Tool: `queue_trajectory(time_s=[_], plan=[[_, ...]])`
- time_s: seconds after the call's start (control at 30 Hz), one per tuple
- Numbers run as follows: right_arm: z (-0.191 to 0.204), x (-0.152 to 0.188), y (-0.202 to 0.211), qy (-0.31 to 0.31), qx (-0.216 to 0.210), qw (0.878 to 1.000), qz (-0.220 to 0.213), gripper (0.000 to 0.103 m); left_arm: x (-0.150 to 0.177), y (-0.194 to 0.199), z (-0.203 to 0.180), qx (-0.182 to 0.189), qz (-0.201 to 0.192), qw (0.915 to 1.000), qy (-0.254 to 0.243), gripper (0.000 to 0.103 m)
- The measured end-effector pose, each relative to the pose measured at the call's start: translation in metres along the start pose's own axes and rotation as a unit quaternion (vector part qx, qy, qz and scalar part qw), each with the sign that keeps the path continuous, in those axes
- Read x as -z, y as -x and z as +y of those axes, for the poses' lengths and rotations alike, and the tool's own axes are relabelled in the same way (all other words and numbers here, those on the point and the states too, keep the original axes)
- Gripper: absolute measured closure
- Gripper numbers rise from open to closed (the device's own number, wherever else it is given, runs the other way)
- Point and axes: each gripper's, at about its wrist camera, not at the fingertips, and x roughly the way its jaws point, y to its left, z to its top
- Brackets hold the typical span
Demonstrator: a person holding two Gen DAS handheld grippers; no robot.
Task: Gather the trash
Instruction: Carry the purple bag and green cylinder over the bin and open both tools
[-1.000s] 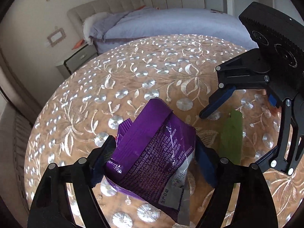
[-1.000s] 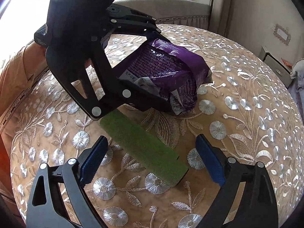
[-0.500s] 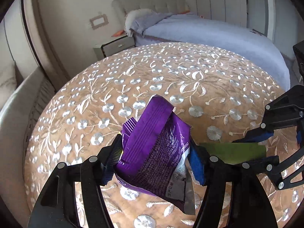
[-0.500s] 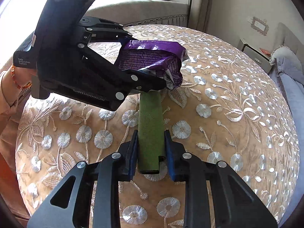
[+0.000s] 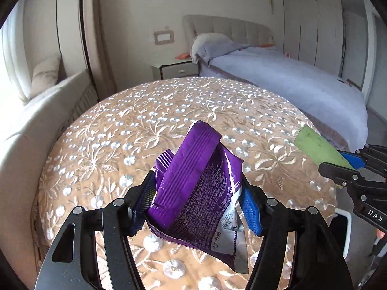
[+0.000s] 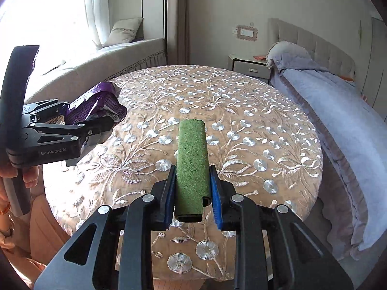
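My left gripper (image 5: 196, 205) is shut on a crumpled purple snack wrapper (image 5: 200, 193) and holds it above the round embroidered table (image 5: 145, 125). My right gripper (image 6: 192, 193) is shut on a flat green strip (image 6: 192, 159) and holds it lifted above the table (image 6: 254, 125). In the left wrist view the right gripper (image 5: 353, 166) shows at the right edge with the green strip (image 5: 316, 145). In the right wrist view the left gripper (image 6: 101, 123) shows at the left with the purple wrapper (image 6: 96, 104).
A bed with a grey-blue cover (image 5: 302, 82) stands beyond the table, with a nightstand (image 5: 174, 68) beside it. A cushioned window seat (image 6: 108, 58) runs along the left. A white-rimmed bin (image 5: 342, 232) shows low at the right beside the table.
My right gripper closed on the green strip and lifted it off the table. Both grippers rose and pulled back, so more of the room shows. The left still holds the wrapper.
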Motion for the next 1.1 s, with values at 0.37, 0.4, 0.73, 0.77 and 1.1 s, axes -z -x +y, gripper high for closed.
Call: queue_trajectory(time_s=[0.37,0.4,0.73,0.77,1.1], plan=[[-0.038,0.059,0.103,-0.057,0.098,0.992,-0.049,0.076,0.029,0.041,-0.111,0.076,-0.014,0.996,-0.045,0.039],[-0.042,0.063,0.107,-0.062,0.107,0.991,-0.05,0.076,0.03,0.042,-0.12,0.084,-0.012,0.995,-0.052,0.039],[-0.082,0.124,0.153,-0.119,0.193,0.973,-0.029,0.076,0.051,0.033,-0.218,0.144,0.006,0.9794,-0.142,0.039],[-0.087,0.131,0.157,-0.127,0.202,0.971,-0.025,0.076,0.053,0.032,-0.227,0.148,0.008,0.9773,-0.151,0.039],[-0.124,0.187,0.167,-0.191,0.227,0.955,0.015,0.076,0.083,0.002,-0.305,0.187,0.064,0.9555,-0.219,0.039]])
